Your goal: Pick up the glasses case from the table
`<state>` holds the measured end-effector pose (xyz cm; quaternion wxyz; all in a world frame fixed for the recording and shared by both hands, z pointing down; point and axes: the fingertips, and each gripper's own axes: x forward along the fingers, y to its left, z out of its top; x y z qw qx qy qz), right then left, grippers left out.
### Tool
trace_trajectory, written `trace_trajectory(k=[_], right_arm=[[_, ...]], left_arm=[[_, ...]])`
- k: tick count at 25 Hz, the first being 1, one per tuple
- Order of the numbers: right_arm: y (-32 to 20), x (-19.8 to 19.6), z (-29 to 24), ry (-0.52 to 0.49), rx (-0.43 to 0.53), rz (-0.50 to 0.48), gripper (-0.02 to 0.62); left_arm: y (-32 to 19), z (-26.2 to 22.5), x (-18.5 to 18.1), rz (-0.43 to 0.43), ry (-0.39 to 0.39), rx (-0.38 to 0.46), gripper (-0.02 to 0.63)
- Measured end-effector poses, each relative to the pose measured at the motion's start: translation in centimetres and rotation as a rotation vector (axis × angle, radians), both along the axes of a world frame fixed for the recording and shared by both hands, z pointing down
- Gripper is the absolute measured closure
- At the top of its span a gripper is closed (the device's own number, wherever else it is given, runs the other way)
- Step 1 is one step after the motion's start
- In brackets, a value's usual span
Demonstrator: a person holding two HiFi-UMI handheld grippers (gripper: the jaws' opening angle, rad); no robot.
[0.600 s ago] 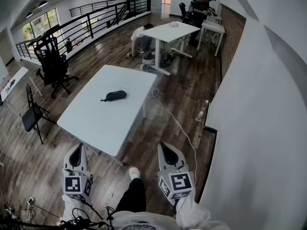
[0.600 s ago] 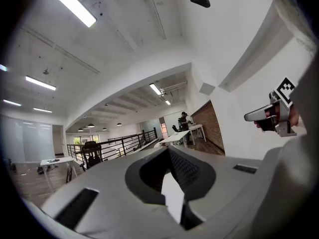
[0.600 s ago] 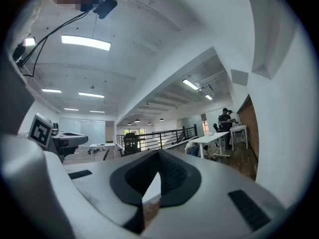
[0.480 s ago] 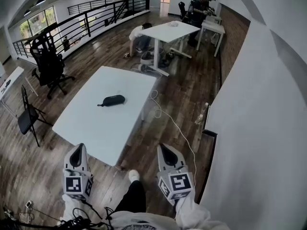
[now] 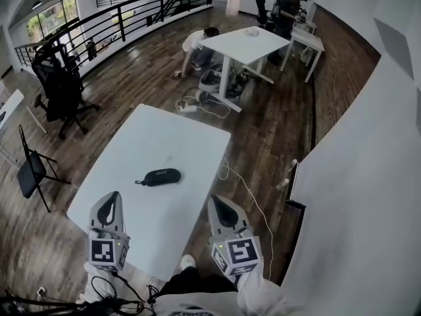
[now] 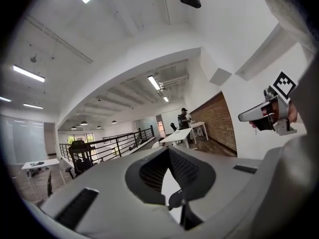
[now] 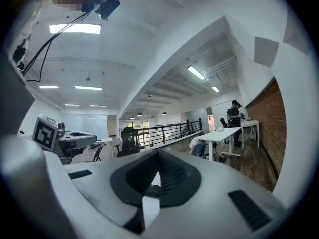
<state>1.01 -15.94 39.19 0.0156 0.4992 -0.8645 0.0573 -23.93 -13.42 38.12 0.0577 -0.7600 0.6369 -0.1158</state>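
The black glasses case (image 5: pixel 158 176) lies flat on the white table (image 5: pixel 174 143), toward its near half, with a small loop at its left end. My left gripper (image 5: pixel 113 197) hovers over the table's near edge, just short of the case and slightly to its left. It is shut with nothing in it. My right gripper (image 5: pixel 218 201) hangs off the table's right corner, to the right of the case, also shut and empty. In the gripper views each pair of jaws (image 6: pixel 168 151) (image 7: pixel 158 154) points level across the room, and the case is hidden.
A black office chair (image 5: pixel 62 87) and a folding chair (image 5: pixel 29 170) stand left of the table. Cables (image 5: pixel 197 104) trail over the wooden floor beyond it. A second white table (image 5: pixel 247 43) has a crouching person (image 5: pixel 197 41) beside it. A white wall (image 5: pixel 368 176) runs along the right.
The table and case have come much nearer in the head view. The left gripper now overlaps the table's near edge. Both grippers keep the same pose and stay shut.
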Motion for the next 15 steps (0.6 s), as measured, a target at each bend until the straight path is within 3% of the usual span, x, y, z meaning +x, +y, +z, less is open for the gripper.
trace_trajectory(k=[11,14,15], right_arm=[[-8.2,0.5,3.8,0.015,-0.094,-0.019,0.600],[-9.4,1.5,4.4,0.012,-0.107,-0.013,0.600],[-9.7,1.8,4.7,0.012,-0.113,-0.011,0.600]], left_arm=[[-8.2,5.4,-0.1,0.045,-0.046,-0.125,0.561],[-9.9,6.6,1.0,0.078,-0.029,-0.159,0.452],[-10.5,7.2,1.3,0.093,-0.021,-0.174,0.382]])
